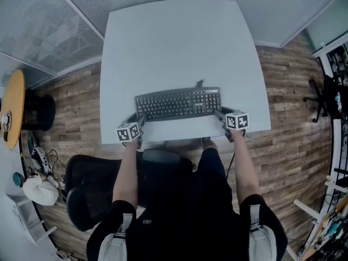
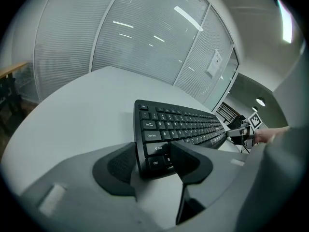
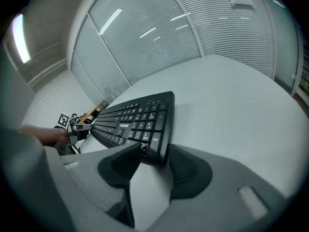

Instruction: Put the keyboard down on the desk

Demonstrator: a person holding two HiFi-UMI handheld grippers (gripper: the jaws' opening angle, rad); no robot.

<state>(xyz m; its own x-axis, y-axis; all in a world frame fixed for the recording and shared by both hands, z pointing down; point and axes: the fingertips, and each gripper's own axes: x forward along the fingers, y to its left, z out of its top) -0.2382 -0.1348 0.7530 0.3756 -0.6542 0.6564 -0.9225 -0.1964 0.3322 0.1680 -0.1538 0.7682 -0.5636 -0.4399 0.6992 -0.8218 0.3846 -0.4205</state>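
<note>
Keyboard (image 1: 178,103) looks light and stiff, best held by its short ends: jaws of my right gripper (image 3: 154,157) pinch one, those of my left gripper (image 2: 152,161) gape round the other.

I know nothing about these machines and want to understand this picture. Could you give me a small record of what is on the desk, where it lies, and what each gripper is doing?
surface: desk, pale and square
object: keyboard, black, resting on the desk near its front edge
left gripper: open, with the keyboard's left end between its jaws
right gripper: closed on the keyboard's right end
nearby: chair, black, on the floor in front of the desk
</note>
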